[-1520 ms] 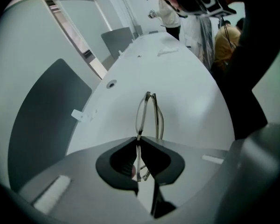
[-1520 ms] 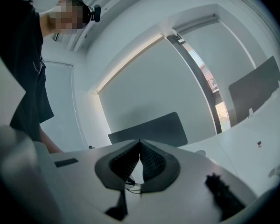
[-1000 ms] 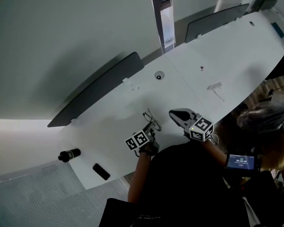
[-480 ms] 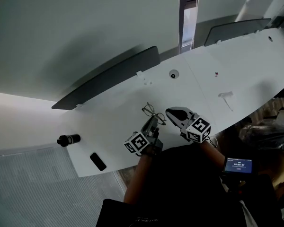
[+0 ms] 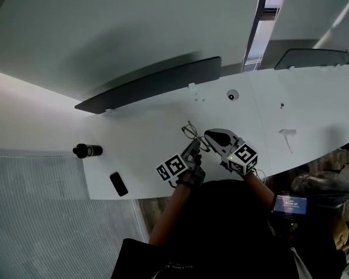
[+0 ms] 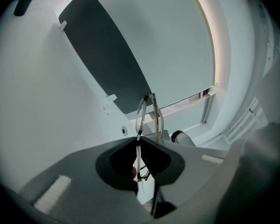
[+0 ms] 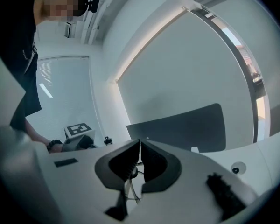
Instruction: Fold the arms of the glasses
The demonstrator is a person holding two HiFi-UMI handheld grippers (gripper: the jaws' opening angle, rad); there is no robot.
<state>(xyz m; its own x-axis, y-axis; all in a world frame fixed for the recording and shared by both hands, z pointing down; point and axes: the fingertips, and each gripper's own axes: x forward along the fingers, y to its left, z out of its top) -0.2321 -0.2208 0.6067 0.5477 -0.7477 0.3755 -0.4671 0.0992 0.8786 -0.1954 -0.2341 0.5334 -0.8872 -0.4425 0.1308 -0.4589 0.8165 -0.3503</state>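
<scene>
Since the earlier head views the right gripper [image 5: 209, 135] has crossed toward the glasses [image 5: 192, 132]: its tip, then clearly apart from them, now lies just beside the frame. The glasses sit over the near part of the white table [image 5: 314, 97], carried by the left gripper [image 5: 193, 147]. Its jaws are closed almost fully on a thin rim, and the lenses project beyond the tips. The right gripper's jaws are drawn together to a sliver. A thin wire [image 7: 125, 187] of the glasses shows through the hollow behind their tips; whether the pads pinch it cannot be told. The step in hand appears to be folding the first arm. It would best be done with the left gripper kept steady as the anchor while the right tip guides the arm inward along its hinge arc. The pressure should be light and applied near the hinge, since a wire frame probably bends or slips under a twisting load.
</scene>
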